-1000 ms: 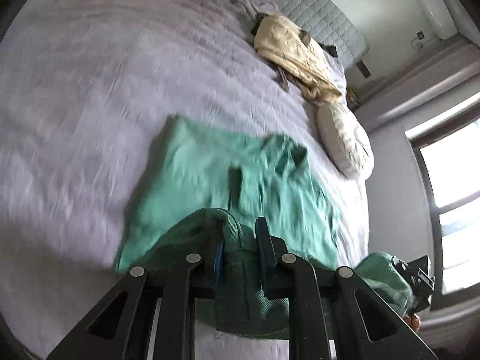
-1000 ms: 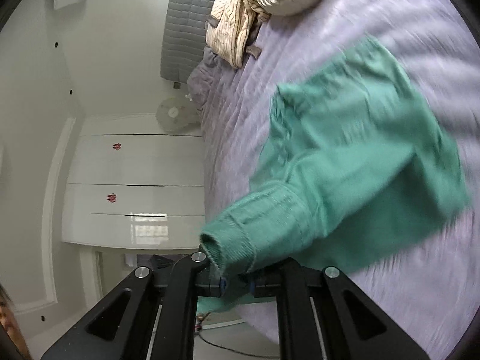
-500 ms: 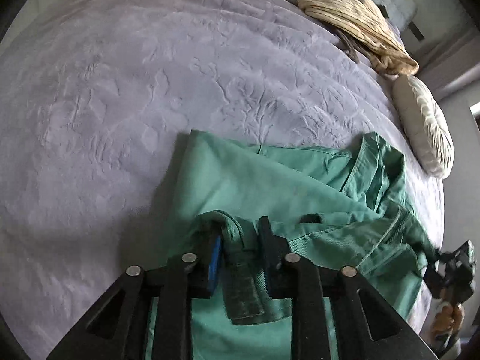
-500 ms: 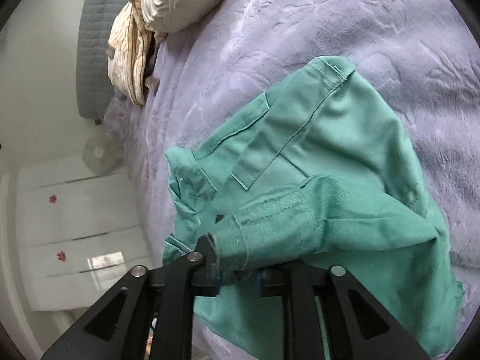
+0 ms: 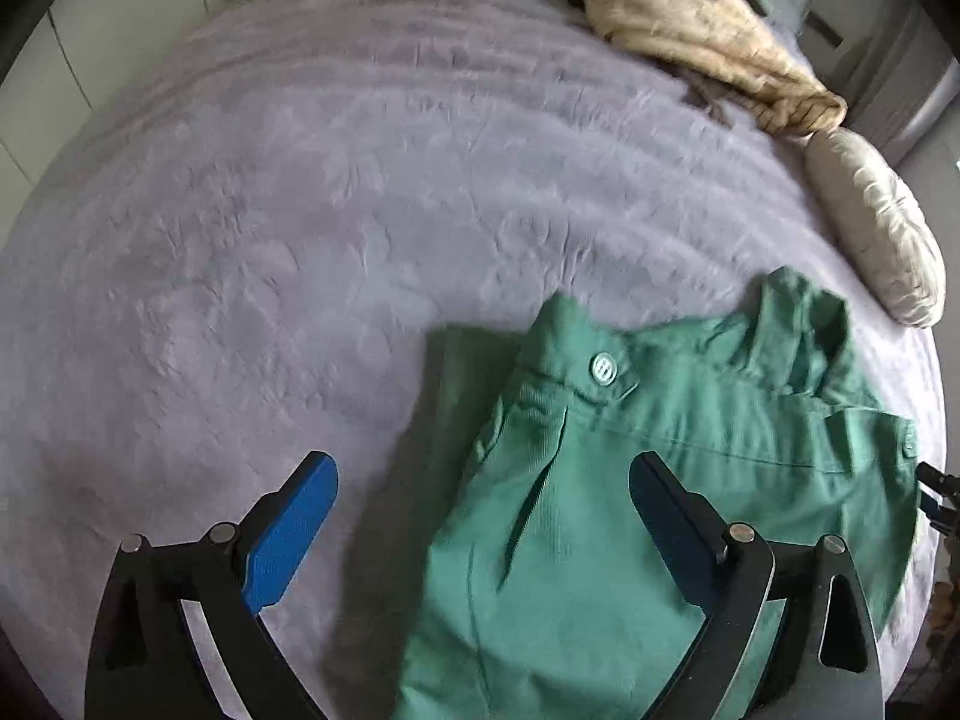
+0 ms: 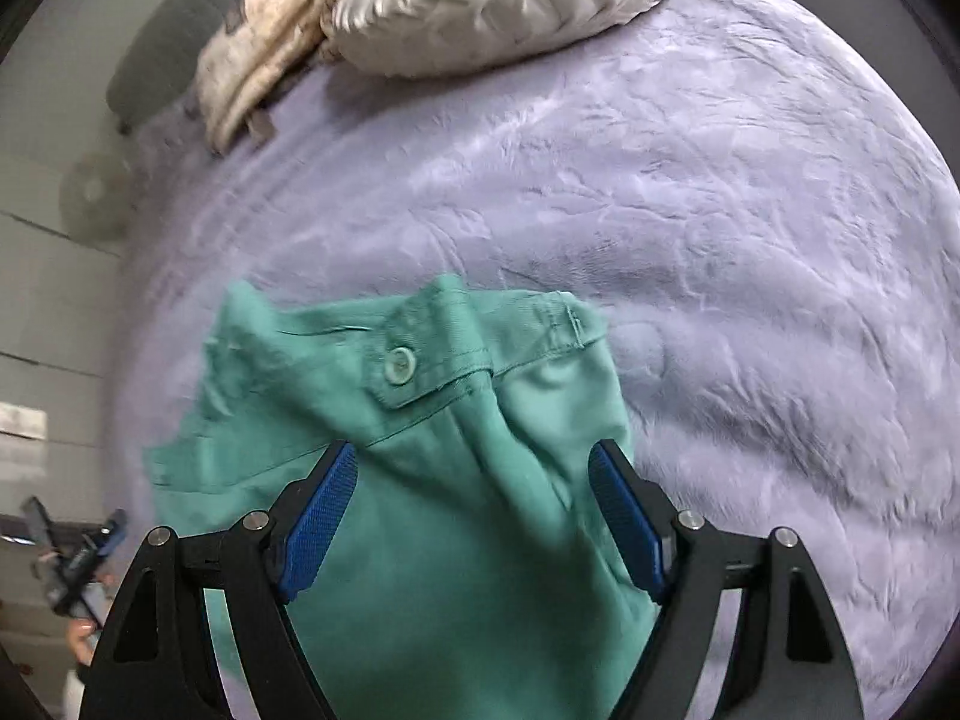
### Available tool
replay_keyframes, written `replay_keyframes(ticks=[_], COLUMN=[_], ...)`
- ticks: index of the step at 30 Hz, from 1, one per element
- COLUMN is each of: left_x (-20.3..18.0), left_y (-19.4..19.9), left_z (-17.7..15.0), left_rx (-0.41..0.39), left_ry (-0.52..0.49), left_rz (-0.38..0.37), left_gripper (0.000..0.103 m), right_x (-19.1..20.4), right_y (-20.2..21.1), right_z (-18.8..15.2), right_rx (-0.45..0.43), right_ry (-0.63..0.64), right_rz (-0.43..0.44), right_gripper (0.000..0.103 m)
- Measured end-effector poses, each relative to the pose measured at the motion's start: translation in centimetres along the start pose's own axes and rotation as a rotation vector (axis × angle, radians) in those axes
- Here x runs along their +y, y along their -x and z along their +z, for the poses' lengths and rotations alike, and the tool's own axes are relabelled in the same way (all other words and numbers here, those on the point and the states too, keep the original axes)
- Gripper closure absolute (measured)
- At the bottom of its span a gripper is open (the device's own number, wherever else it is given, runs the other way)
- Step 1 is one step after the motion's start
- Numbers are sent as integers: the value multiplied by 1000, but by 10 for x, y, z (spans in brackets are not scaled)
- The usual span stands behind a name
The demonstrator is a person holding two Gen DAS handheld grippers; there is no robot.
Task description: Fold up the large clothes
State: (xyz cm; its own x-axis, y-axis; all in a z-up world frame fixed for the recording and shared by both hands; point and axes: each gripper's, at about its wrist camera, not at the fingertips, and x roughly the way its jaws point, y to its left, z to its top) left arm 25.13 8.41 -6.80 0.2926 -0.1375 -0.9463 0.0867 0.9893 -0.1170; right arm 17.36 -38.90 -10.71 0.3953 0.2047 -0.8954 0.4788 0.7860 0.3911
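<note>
A green button-up garment (image 5: 630, 480) lies folded on the lilac bedspread (image 5: 300, 210), a buttoned cuff on top. My left gripper (image 5: 480, 498) is open and empty just above its left edge, blue pads wide apart. In the right wrist view the garment (image 6: 432, 480) lies under my right gripper (image 6: 474, 480), which is open and empty above it. The right gripper's tip shows in the left wrist view at the far right edge (image 5: 936, 492).
A beige garment (image 5: 708, 36) and a white cushion (image 5: 876, 228) lie at the far side of the bed, by a grey quilted headboard (image 6: 162, 42). White wardrobe doors (image 6: 42, 300) and a fan (image 6: 90, 192) stand beyond the bed's left edge.
Both grippers have opened and let go of the green sleeves, which now lie folded on the garment. Both have drawn back slightly above it.
</note>
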Motion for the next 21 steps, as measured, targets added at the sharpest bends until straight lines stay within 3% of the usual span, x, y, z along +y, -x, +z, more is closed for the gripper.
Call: replay_keyframes(ticks=[1,2,3,6,9,11,15,18,21], left_x=[-2,-5,-9,-24,-36,-34,-11,4,13], left_y=[-7,-11,-13,-15,-33,-58,-65,-43,-18], left_z=[-2,-3,-5,-11,-19,-25,-26,-26,-34], left_rx=[15,25,25,-6,-21,19,37,21,-1], left_ry=[6,8,5,-53,-141,-155,-56,-58,-69], left_rz=[-6,-19,-35,-29,90,158,126,165,167], left_gripper=[5,6,6,6,6,5,4,4,4], right_x=[3,7,9,24,10,-11,-35,-44,-46], right_y=[-10,-19,-22,3,7,-6,-25,-7,23], right_z=[1,1,-1,-7,-6,-2,-6,-14,-26], right_rx=[16,41,56,-42,-41,-11,-18,-46,-87], right_ry=[19,41,59,164,162,104,42,-36,-69], right_rz=[-27,-58,-70,-88,-121,-136,-130,-144,-179], right_gripper=[35,86,98,99,99,98,89,72,72])
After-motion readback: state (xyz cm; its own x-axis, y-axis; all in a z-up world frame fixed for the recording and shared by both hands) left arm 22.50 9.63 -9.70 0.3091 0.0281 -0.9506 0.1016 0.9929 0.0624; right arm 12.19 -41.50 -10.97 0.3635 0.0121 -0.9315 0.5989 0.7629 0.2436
